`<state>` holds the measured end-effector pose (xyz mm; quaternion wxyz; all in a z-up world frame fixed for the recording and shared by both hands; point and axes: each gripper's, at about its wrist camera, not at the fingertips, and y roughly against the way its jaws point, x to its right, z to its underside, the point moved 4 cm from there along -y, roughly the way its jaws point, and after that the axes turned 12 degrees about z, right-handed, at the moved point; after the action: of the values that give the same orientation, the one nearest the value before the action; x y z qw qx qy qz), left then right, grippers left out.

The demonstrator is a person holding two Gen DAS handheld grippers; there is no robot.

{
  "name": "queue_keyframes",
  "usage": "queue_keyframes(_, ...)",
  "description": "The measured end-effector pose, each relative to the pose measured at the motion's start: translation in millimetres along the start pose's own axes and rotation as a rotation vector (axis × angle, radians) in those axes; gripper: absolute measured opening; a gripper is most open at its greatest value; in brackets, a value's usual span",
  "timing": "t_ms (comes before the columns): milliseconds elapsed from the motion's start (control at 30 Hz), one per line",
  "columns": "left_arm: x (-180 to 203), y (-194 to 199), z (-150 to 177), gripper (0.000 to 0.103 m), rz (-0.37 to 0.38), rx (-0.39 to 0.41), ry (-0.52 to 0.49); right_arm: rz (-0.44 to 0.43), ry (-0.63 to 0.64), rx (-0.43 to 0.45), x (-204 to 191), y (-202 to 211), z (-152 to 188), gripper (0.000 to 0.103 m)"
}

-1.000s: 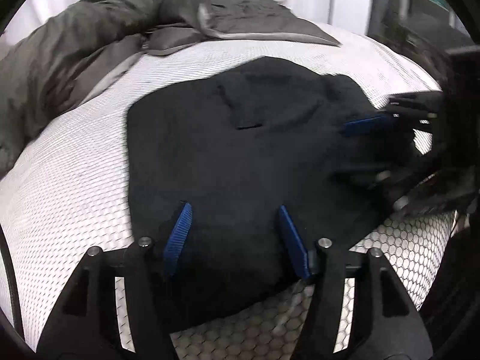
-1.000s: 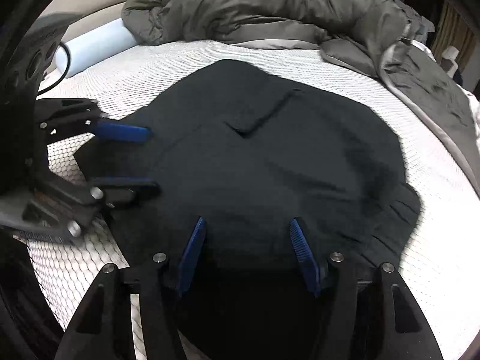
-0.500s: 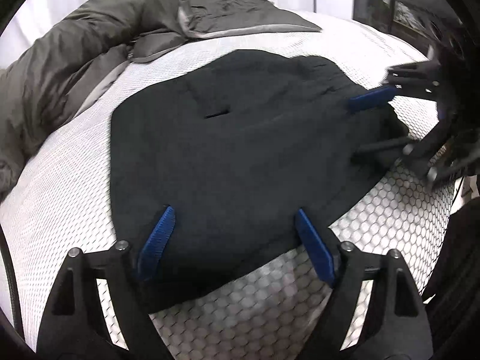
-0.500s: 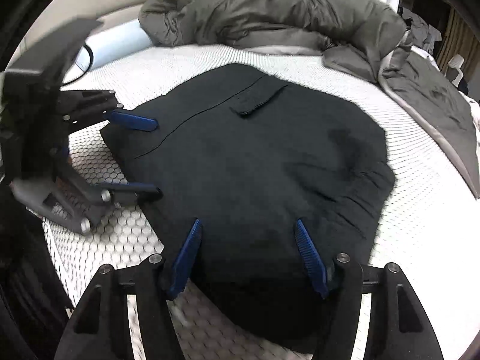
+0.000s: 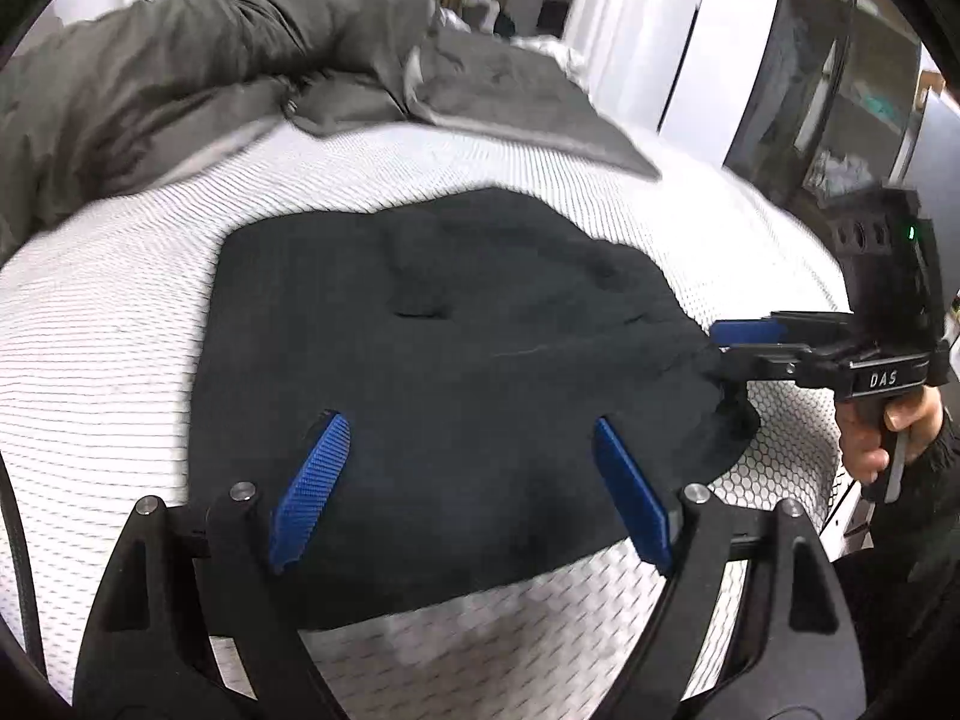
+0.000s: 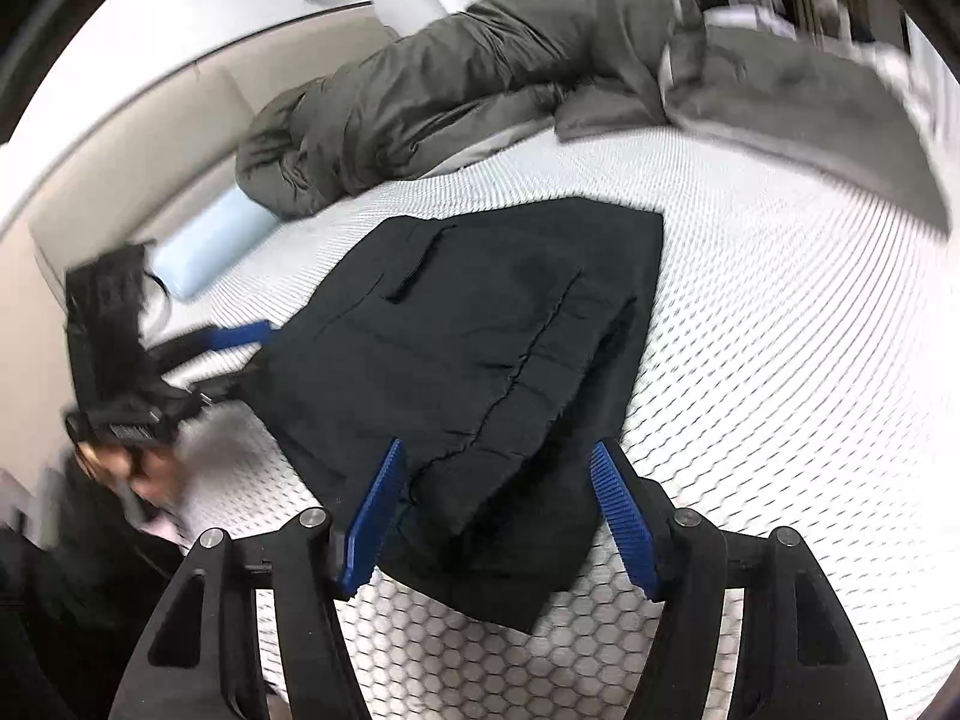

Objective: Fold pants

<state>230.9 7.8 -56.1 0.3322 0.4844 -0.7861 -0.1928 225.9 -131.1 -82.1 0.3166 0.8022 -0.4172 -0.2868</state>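
Observation:
Black pants (image 5: 456, 360) lie folded in a flat pile on the white mesh mattress (image 5: 108, 360). My left gripper (image 5: 467, 423) hovers open over their near edge, its blue pads wide apart and clear of the cloth. In the right wrist view the pants (image 6: 480, 348) show a pocket flap and a side seam. My right gripper (image 6: 497, 450) stands over their near corner with its jaws closing slightly; cloth lies under them, but the pads do not press it. The right gripper (image 5: 741, 348) shows at the pile's right edge, and the blurred left gripper (image 6: 237, 360) at its left edge.
A rumpled grey duvet (image 6: 480, 72) is heaped along the far side of the bed. A light-blue bolster (image 6: 210, 252) lies by the beige headboard (image 6: 120, 162). A person's hand (image 5: 882, 426) grips the right tool's handle. Dark shelving (image 5: 840, 120) and white curtains stand beyond the bed.
The left jaws opened wider and let the cloth lie. The right gripper pulled back toward the pants' corner and rolled, so its view tilted. The pants settled flat.

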Motion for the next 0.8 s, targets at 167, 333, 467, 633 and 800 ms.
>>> queue_keyframes(167,47.7,-40.3,-0.5,0.081,-0.018,-0.087,-0.130,0.007,-0.069,-0.041,1.6,-28.2,-5.0,0.036)
queue_keyframes(333,86.4,-28.3,-1.9,0.082,0.031,-0.027,-0.222,-0.053,-0.099,0.073,-8.3,1.9,-20.6,0.015)
queue_keyframes(467,102.3,-28.9,-9.3,0.067,0.064,0.023,-0.227,-0.181,-0.141,0.106,-19.6,15.4,-28.1,0.015)
queue_keyframes(633,108.7,-36.3,-20.8,0.028,0.065,0.060,-0.196,-0.176,-0.151,0.108,-23.8,15.5,-30.9,0.015)
queue_keyframes(800,109.0,-35.0,-20.8,0.013,0.094,0.061,-0.187,-0.170,-0.205,0.066,1.1,17.4,-22.5,0.028)
